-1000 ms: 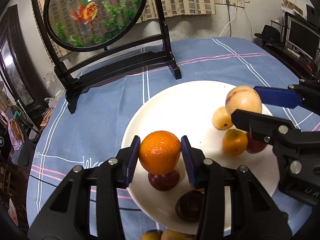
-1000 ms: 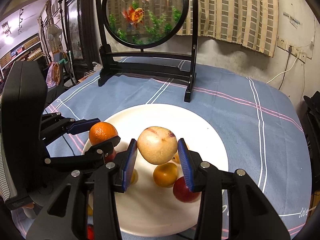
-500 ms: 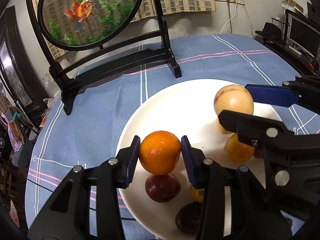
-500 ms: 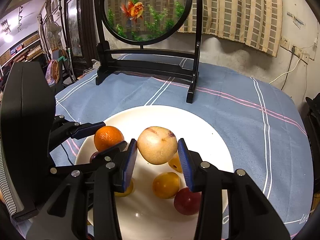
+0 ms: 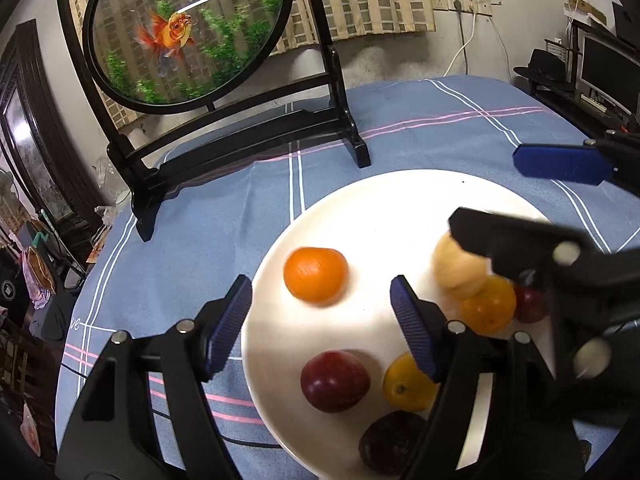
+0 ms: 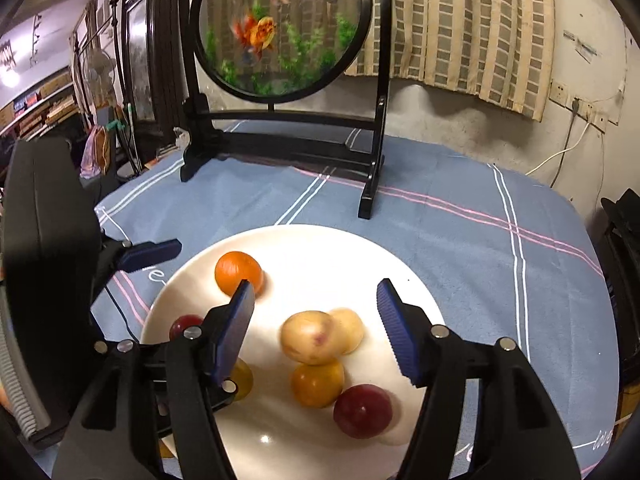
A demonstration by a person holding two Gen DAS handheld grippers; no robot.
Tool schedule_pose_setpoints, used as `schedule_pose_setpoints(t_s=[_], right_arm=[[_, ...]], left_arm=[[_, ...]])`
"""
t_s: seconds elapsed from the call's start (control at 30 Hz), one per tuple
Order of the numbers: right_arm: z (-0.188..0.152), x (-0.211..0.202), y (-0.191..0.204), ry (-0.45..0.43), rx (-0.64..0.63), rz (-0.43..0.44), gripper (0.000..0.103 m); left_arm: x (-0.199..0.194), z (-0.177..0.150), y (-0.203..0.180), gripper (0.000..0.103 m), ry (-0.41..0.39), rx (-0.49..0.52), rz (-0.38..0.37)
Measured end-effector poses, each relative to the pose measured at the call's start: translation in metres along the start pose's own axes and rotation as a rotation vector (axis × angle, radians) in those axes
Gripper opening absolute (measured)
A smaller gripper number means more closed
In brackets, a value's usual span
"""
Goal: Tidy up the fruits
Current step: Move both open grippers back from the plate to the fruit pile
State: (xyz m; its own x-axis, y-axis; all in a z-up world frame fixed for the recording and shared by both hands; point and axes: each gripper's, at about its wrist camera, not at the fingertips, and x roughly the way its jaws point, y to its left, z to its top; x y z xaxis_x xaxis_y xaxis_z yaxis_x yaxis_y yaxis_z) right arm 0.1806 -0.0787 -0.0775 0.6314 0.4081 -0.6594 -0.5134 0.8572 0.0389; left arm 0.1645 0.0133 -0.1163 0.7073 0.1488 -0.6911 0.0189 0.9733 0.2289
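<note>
left gripper [image 5: 320, 312] opened, orange [image 5: 315, 275] released, right gripper [image 6: 316, 328] opened, pale fruit [image 6: 310, 342] on plate [image 6: 320, 248]

Readable only in fragments: white cursive lettering ending "ve" on the blue striped tablecloth [image 5: 192, 280], lower left of frame.

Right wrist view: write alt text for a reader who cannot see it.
The open right claw hovers over a white plate holding an orange, two pale yellow fruits, an amber fruit and a red plum. The left claw, also open, reaches in from the left. Behind, a round goldfish screen stands on the blue tablecloth.
</note>
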Motion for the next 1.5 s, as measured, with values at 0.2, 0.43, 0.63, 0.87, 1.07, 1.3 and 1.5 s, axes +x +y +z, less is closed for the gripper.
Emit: schedule_pose_setpoints(t_s=[0.2, 0.43, 0.63, 0.87, 1.07, 1.3, 1.5], right_arm=[[-0.004, -0.015, -0.003, 0.001, 0.019, -0.010, 0.064], [-0.017, -0.044, 0.010, -0.001, 0.006, -0.022, 0.064], [-0.032, -0.074, 0.027, -0.005, 0.004, -0.020, 0.064], [-0.069, -0.117, 0.048, -0.010, 0.000, -0.004, 0.064], [-0.109, -0.142, 0.065, 0.032, -0.032, 0.009, 0.064], [-0.162, -0.156, 0.090, 0.087, -0.082, 0.050, 0.064], [-0.202, -0.138, 0.111, 0.183, -0.096, 0.087, 0.058]], left_arm=[[-0.019, -0.003, 0.001, 0.073, -0.018, -0.002, -0.001], [-0.053, -0.012, -0.001, 0.073, -0.037, -0.015, -0.015], [-0.083, -0.030, 0.002, 0.073, -0.039, -0.035, -0.031], [-0.124, -0.067, 0.011, 0.073, -0.044, -0.050, -0.048], [-0.150, -0.105, 0.023, 0.073, -0.022, -0.083, -0.078], [-0.165, -0.155, 0.030, 0.073, 0.028, -0.093, -0.090], [-0.163, -0.174, 0.047, 0.073, 0.068, -0.158, -0.113]])
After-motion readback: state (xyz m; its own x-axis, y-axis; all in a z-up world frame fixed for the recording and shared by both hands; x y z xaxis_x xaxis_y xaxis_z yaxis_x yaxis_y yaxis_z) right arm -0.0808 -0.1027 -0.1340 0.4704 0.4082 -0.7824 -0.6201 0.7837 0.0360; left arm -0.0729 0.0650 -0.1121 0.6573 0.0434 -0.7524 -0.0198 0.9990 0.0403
